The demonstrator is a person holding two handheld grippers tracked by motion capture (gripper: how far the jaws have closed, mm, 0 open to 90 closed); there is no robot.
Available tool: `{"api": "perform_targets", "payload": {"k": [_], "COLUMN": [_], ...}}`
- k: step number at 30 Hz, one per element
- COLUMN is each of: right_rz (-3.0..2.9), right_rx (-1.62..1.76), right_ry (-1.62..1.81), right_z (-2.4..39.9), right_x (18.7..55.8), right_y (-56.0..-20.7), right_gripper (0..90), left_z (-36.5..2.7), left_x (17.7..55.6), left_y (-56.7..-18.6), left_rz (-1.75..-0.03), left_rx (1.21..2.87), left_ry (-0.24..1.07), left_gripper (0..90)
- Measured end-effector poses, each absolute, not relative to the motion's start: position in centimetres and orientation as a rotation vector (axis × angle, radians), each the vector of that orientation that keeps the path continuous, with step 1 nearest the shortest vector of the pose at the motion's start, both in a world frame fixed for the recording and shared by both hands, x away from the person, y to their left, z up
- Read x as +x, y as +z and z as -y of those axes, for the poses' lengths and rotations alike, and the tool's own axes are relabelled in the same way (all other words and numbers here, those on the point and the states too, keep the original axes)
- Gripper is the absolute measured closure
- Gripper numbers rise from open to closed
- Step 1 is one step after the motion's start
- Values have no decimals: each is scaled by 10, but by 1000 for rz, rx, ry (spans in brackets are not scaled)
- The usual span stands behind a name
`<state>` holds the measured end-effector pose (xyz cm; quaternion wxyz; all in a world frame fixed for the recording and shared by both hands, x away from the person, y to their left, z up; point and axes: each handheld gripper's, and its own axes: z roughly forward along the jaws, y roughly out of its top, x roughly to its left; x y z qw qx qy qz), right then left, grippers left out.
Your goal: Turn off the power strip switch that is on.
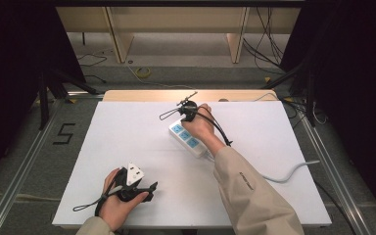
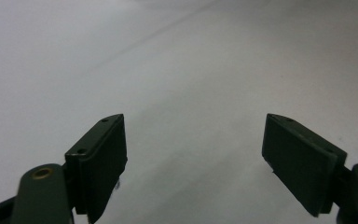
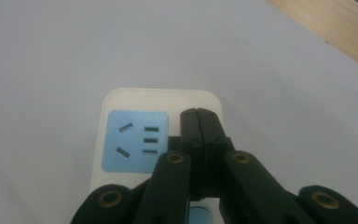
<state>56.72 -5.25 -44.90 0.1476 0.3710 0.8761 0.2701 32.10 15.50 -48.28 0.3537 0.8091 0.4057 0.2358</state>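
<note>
High view, table: a white board point(image 1: 127, 147) is covering the tabletop, with a strip of bare wood point(image 1: 142, 95) showing along its far edge.
High view, power strip: a white power strip point(image 1: 188, 139) with blue socket faces is lying a little right of the middle of the board, slanting from far left to near right; its pale cable point(image 1: 293, 171) is trailing off toward the right edge.
High view, right gripper: the right gripper point(image 1: 188, 111) is sitting at the far end of the power strip, held by the right hand point(image 1: 201, 125), whose beige sleeve point(image 1: 249, 191) is coming in from the bottom.
High view, left gripper: the left gripper point(image 1: 149, 188) is resting near the front left of the board in the left hand point(image 1: 115, 196), well apart from the power strip, with a grey three-cornered plate on top.
Left gripper view, jaws: the two black jaws are standing wide apart with nothing between them, and the pads point(image 2: 105, 163) are hovering over bare white board point(image 2: 191, 70).
Right gripper view, jaws: the jaws are lying pressed together, pad against pad, gripping nothing.
Right gripper view, tips: the closed tips of the right gripper point(image 3: 199, 113) are lying over the white end of the power strip point(image 3: 121, 100), just beside the end blue socket point(image 3: 135, 140) on its right; whether they are actually touching the casing I cannot tell.
Right gripper view, background: white board is surrounding the strip, and the wooden edge point(image 3: 335, 28) is crossing the upper right corner.
</note>
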Motion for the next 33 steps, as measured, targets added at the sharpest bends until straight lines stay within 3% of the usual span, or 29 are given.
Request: {"api": "perform_targets", "payload": {"k": [33], "right_rz": [-2516], "right_rx": [1030], "right_ry": [788], "right_z": [51], "right_x": [563], "right_y": [-447], "right_gripper": [900], "left_z": [-155], "left_x": [321], "left_y": [-483], "left_rz": [-1049], "left_rx": [2095], "left_ry": [610], "left_gripper": [216]}}
